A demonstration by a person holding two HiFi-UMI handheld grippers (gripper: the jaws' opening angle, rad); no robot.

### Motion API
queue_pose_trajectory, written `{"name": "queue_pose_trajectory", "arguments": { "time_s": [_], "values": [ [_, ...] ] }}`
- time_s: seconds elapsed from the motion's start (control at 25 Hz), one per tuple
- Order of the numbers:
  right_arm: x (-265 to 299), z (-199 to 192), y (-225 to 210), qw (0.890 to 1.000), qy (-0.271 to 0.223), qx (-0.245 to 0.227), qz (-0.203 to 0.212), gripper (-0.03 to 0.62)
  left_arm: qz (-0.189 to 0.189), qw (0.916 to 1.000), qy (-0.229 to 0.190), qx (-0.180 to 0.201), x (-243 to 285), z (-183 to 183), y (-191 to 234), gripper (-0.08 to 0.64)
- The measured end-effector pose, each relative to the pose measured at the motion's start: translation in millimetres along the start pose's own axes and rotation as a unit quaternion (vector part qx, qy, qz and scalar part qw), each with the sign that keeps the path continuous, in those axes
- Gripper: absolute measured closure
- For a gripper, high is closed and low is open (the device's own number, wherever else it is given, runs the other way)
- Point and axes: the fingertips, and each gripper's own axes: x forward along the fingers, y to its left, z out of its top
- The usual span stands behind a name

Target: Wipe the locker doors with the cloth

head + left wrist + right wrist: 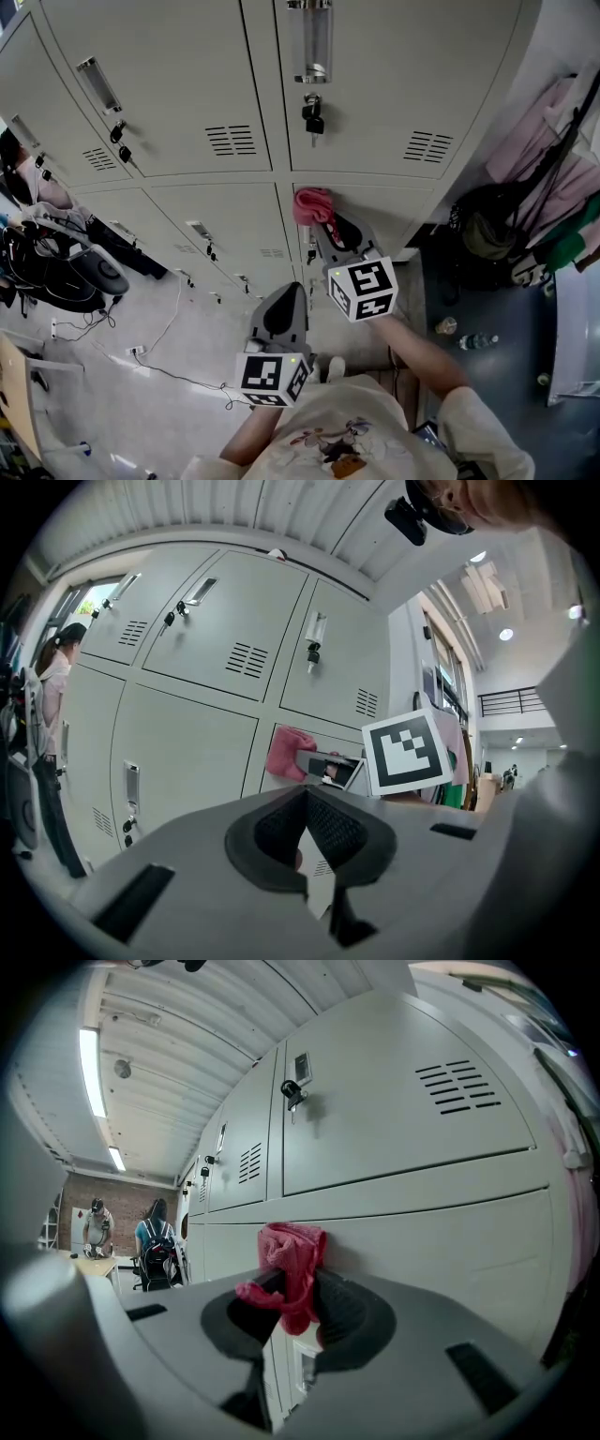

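A pink cloth is bunched in my right gripper, which is shut on it. The cloth presses against the top of a lower grey locker door, just under the seam between the upper and lower rows. From the left gripper view the cloth shows against that same door. My left gripper hangs lower and to the left, away from the lockers, its jaws shut with nothing between them.
Upper lockers carry handles and hanging keys. Clothes and bags hang at the right. An office chair and floor cables lie at the left. People stand far off in the room.
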Motion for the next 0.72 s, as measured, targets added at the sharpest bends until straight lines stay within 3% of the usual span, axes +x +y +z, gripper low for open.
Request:
{"name": "queue_pose_trajectory", "arguments": {
  "time_s": [0.2, 0.72],
  "values": [
    [6.2, -1.2, -5.3, 1.0, 0.004, 0.002, 0.001, 0.505, 0.009, 0.9999, -0.002, -0.006, 6.2, 0.9, 4.7, 0.555],
    [-12.1, 6.1, -33.4, 1.0, -0.001, -0.01, -0.016, 0.503, -0.016, 0.9998, -0.007, -0.003, 31.5, 6.1, -18.9, 0.555]
  ]
}}
